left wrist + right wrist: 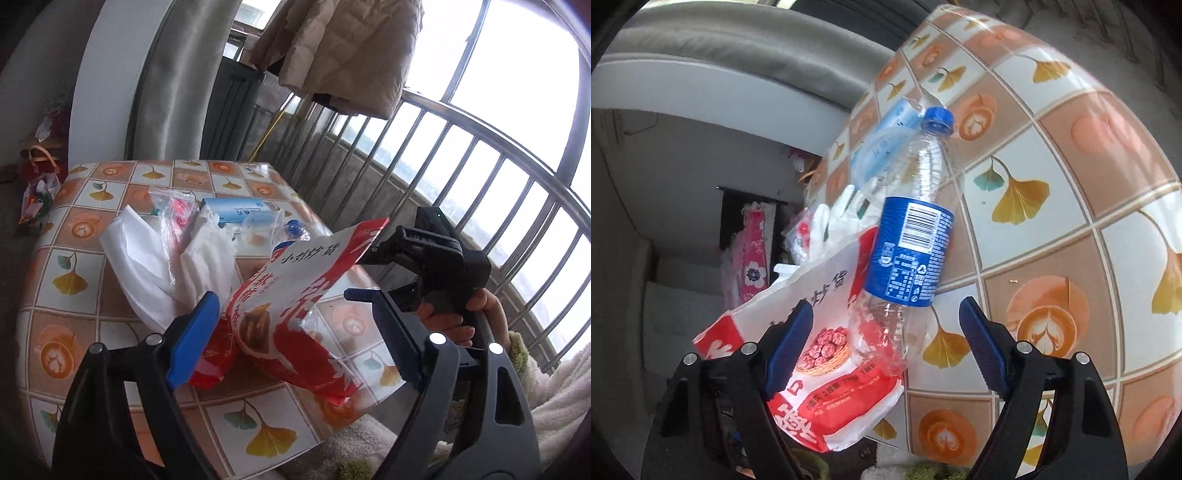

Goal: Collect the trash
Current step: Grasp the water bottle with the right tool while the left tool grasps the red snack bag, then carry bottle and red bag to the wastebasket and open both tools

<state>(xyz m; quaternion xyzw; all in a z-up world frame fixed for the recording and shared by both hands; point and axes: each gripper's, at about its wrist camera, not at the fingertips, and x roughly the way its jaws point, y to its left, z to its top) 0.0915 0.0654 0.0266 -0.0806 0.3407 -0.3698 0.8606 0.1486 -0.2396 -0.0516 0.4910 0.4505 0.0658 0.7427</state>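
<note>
A red and white snack bag stands open on the tiled table. My left gripper is open with its blue pads on either side of the bag. A crushed clear bottle with a blue label and blue cap lies by the bag. My right gripper is open around the bottle's lower end; its black body also shows in the left wrist view. White tissues, a small clear pouch and a blue tissue pack lie behind the bag.
The table stands beside a metal balcony railing. A grey curtain and a hanging beige coat are behind it. Bags sit on the floor at the left.
</note>
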